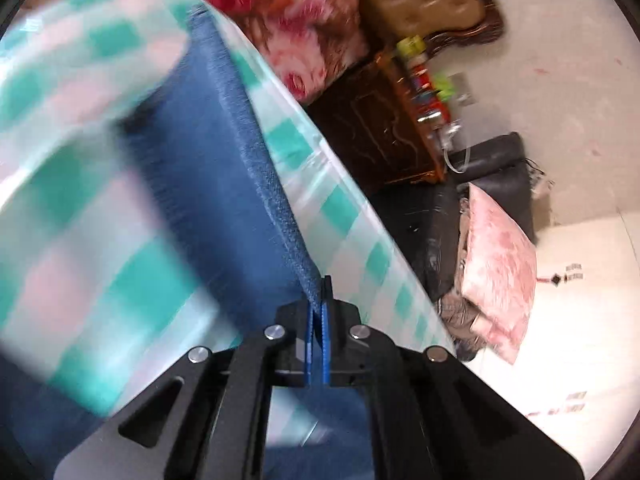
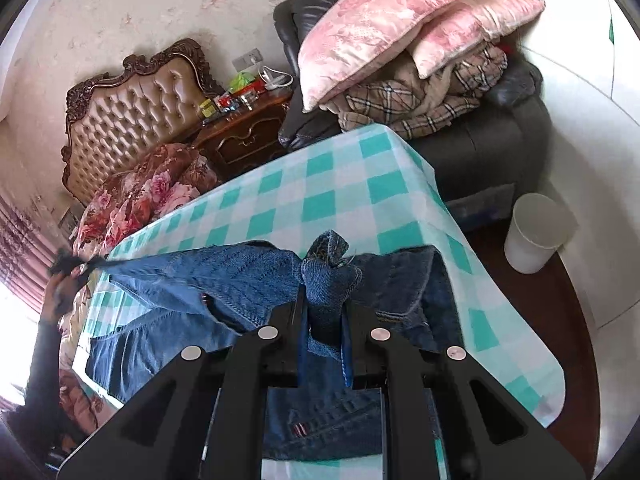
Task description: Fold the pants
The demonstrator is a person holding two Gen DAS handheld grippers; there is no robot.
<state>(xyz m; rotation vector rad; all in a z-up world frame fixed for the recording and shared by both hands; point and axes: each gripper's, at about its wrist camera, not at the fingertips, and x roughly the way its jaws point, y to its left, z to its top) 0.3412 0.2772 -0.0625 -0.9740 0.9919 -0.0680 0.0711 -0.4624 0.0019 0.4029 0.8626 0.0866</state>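
Blue denim pants [image 2: 224, 276] hang stretched above a table with a green-and-white checked cloth [image 2: 340, 192]. My right gripper [image 2: 325, 300] is shut on a bunched part of the denim near the waist. My left gripper [image 1: 319, 308] is shut on an edge of the pants [image 1: 224, 168], which run away from it as a taut blue band. In the right wrist view the left gripper [image 2: 66, 266] shows blurred at the far left, holding the leg end. Part of the pants rests on the cloth below my right gripper.
A dark armchair [image 2: 500, 148] with pink pillows [image 2: 372, 32] and plaid blankets stands behind the table. A wooden nightstand [image 2: 244, 136] with small items, a tufted headboard [image 2: 136, 108] and a floral quilt [image 2: 140, 196] are at the left. A white bin [image 2: 536, 232] stands at the right.
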